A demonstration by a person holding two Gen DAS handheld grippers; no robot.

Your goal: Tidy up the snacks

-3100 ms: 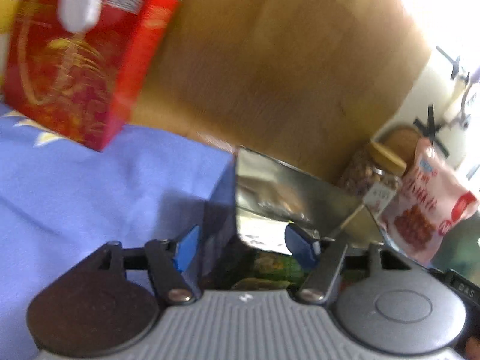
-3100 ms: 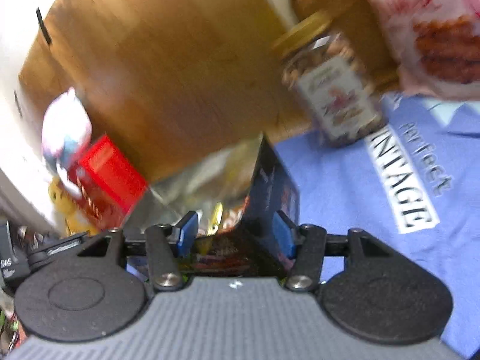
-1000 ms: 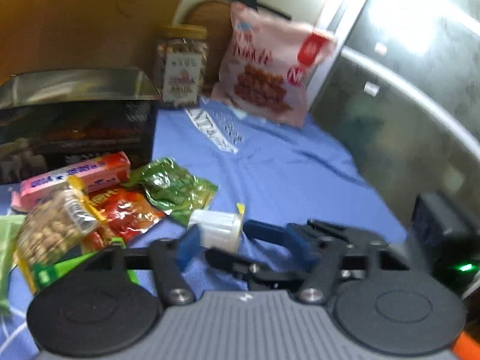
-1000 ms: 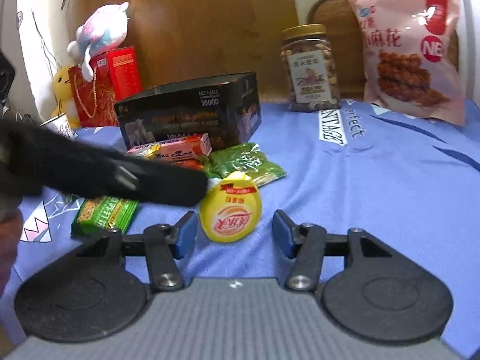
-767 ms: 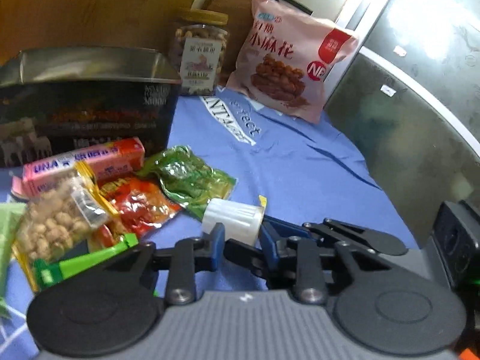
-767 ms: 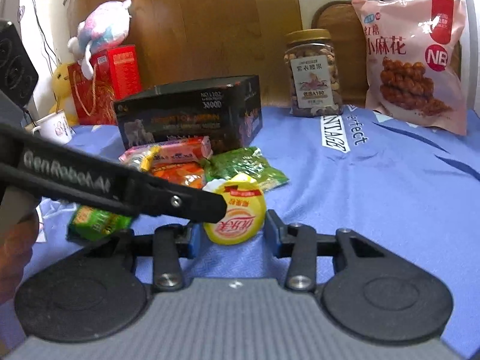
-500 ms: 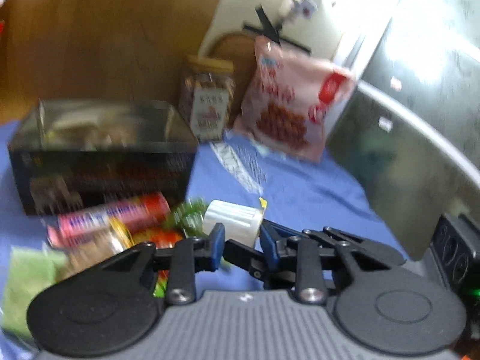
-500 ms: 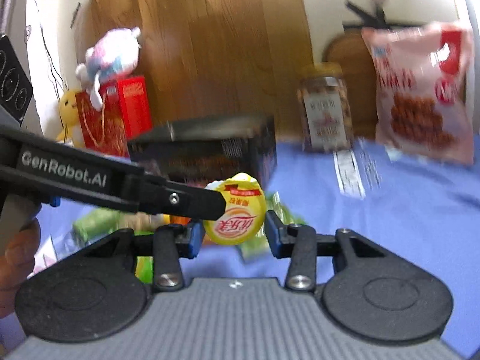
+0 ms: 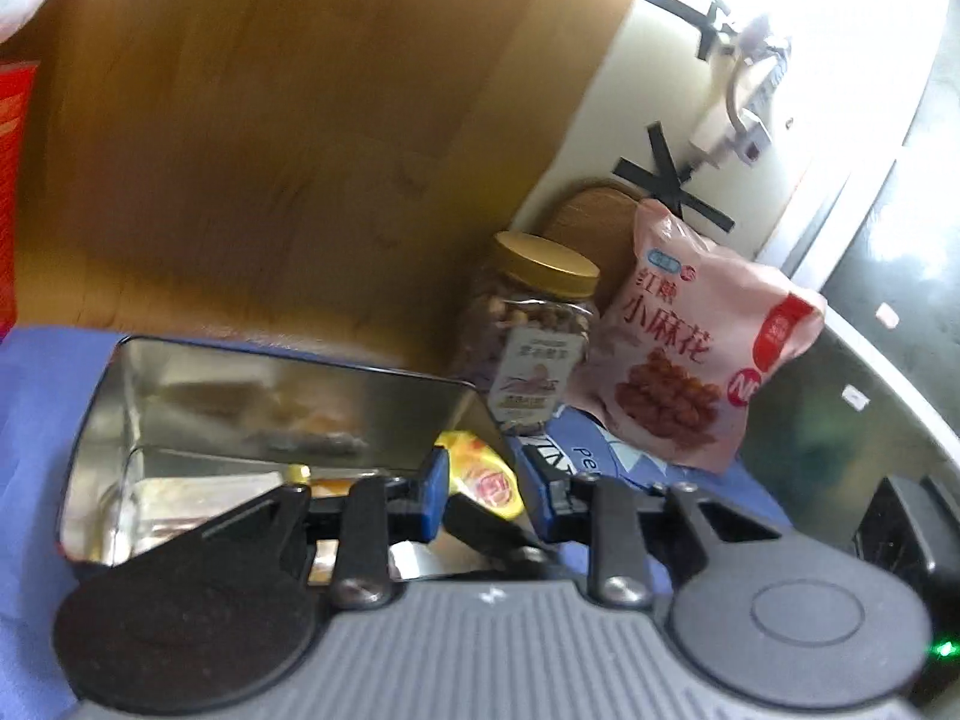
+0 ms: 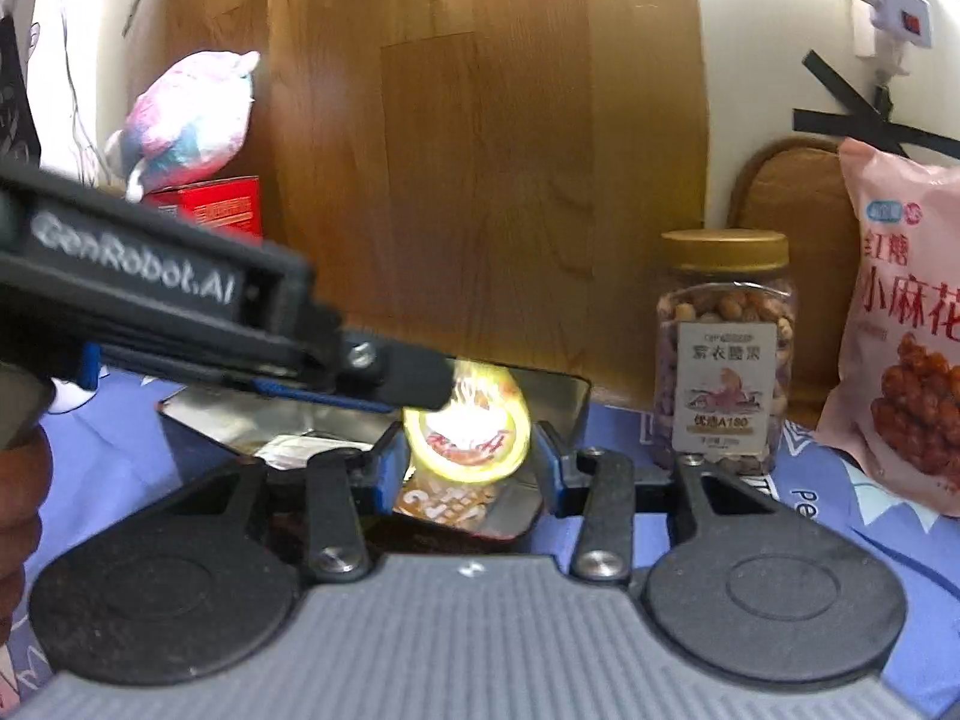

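Tongs (image 10: 468,462) with cup (image 10: 467,432), now above tin (image 9: 288,396)

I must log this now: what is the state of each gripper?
Left gripper: closed on the yellow-lidded cup, jaws just closing.
Right gripper: same cup between its pads, jaws just widening; grip cannot be told.

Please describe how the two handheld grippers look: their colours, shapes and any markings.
Both the left gripper and the right gripper have a grey ribbed body, two black round discs, black linkage arms and blue jaws. The left one's black side reads "GenRobot.AI" in the right wrist view.
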